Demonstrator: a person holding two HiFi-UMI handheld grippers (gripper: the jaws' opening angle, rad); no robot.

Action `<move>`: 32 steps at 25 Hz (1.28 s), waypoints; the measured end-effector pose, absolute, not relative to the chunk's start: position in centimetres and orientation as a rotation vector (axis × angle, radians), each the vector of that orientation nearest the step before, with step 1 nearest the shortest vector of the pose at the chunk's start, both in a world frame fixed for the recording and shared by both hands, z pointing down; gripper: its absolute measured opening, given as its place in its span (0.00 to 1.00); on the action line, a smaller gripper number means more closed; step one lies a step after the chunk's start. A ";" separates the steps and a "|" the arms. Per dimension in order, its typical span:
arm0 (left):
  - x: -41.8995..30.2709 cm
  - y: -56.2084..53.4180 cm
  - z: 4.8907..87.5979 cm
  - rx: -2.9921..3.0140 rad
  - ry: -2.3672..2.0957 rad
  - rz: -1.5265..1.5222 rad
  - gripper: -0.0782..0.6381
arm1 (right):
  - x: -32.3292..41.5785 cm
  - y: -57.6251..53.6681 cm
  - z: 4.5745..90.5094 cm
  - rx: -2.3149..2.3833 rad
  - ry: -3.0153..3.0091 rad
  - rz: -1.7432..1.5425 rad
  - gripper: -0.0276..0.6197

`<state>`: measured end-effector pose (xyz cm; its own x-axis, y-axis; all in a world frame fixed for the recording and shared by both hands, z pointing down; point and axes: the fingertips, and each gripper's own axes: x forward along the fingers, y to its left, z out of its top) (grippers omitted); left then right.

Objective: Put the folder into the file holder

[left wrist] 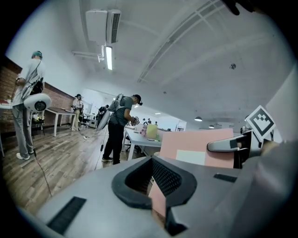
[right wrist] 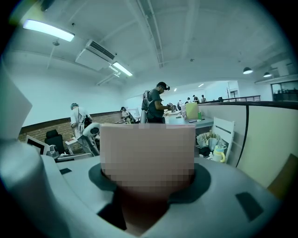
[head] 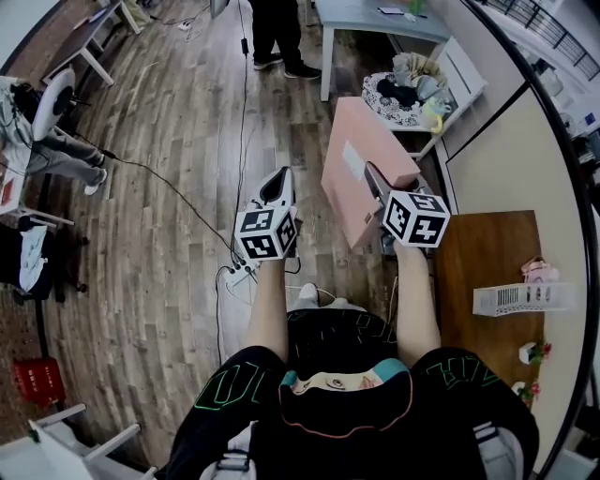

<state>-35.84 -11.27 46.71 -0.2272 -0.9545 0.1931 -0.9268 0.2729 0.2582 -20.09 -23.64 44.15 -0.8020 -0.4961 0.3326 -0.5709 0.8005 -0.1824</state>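
Note:
A pink folder (head: 361,169) with a white label hangs upright in the air over the wooden floor, and my right gripper (head: 376,184) is shut on its near edge. In the right gripper view the folder (right wrist: 136,210) fills the jaws; a mosaic patch covers its upper part. My left gripper (head: 278,184) is to the folder's left, apart from it, with its jaws together and nothing held. In the left gripper view, the folder (left wrist: 195,146) shows beyond the left gripper (left wrist: 158,188). The white mesh file holder (head: 523,298) lies on the brown table (head: 483,253) at the right.
A small pink object (head: 536,270) and little potted plants (head: 532,354) share the brown table. A partition wall (head: 506,159) runs beside it. Ahead are a white rack with bags (head: 412,89), a white desk (head: 370,17) and a standing person (head: 277,37). Cables and a power strip (head: 239,272) lie on the floor.

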 end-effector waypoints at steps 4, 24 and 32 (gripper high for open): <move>-33.8 -12.3 46.3 1.754 -2.221 -0.118 0.10 | -17.8 -24.1 43.8 0.853 -2.724 0.417 0.47; -21.8 -22.8 43.6 2.177 -1.883 -0.024 0.10 | -2.3 -28.5 40.6 1.405 -2.635 0.472 0.47; -15.3 -30.9 42.0 2.469 -1.537 -0.016 0.10 | 4.5 -31.1 38.1 1.820 -2.454 0.423 0.47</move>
